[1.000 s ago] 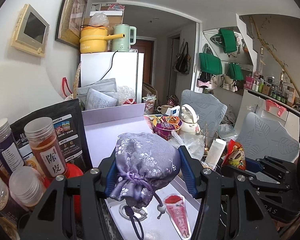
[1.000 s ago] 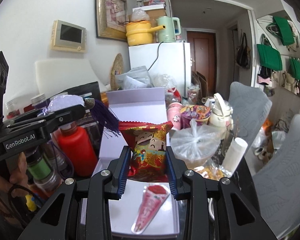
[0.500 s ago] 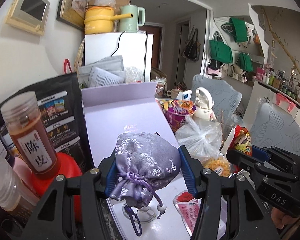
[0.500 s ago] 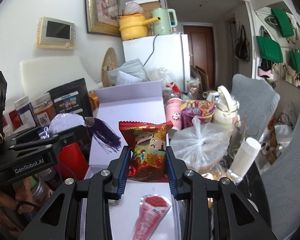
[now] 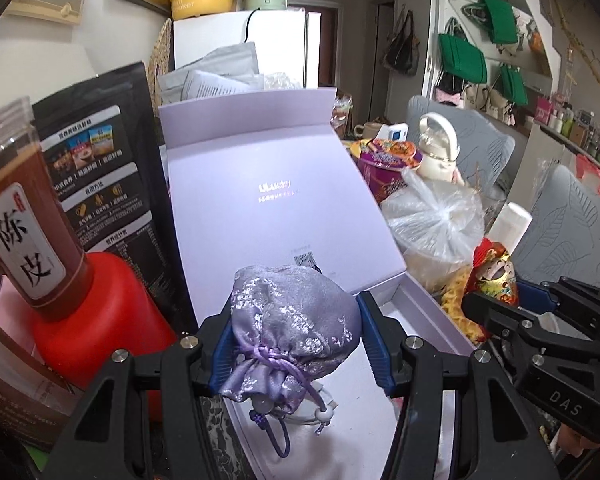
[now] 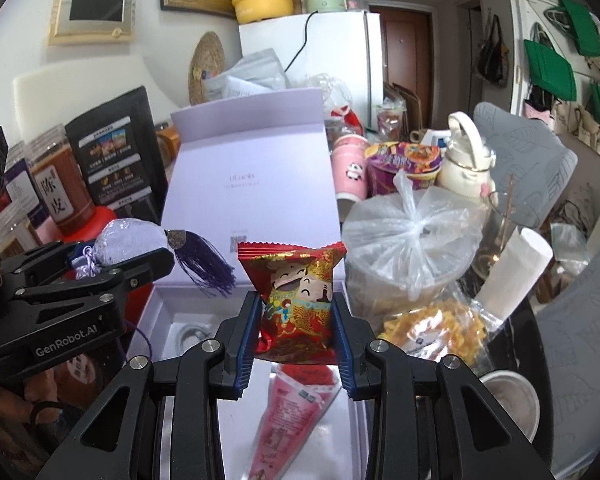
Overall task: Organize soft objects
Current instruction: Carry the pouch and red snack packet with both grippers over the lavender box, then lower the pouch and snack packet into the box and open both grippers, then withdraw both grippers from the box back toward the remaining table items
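My left gripper (image 5: 296, 344) is shut on a lilac silk drawstring pouch (image 5: 292, 320), its cord and beads dangling toward the camera. It hangs over the near end of an open lavender gift box (image 5: 424, 312) whose lid (image 5: 268, 200) leans back. My right gripper (image 6: 296, 332) is shut on a red and gold snack packet (image 6: 296, 296), held upright over the same box (image 6: 160, 300). In the right wrist view the pouch (image 6: 128, 240) and its dark purple tassel (image 6: 208, 264) show at left. A pink cone-shaped wrapper (image 6: 292, 408) lies in the box below.
A red bottle (image 5: 100, 320), a jar of dried peel (image 5: 20, 216) and a black pouch (image 5: 100, 168) crowd the box's left side. A tied plastic bag over a tub (image 6: 412, 248), noodle cup (image 6: 404, 164), cream kettle (image 6: 464, 160) and yellow snack bag (image 6: 432, 332) stand right.
Both grippers have sunk and moved forward toward the open box, each keeping its hold. The box and lid now look larger and nearer in both views.
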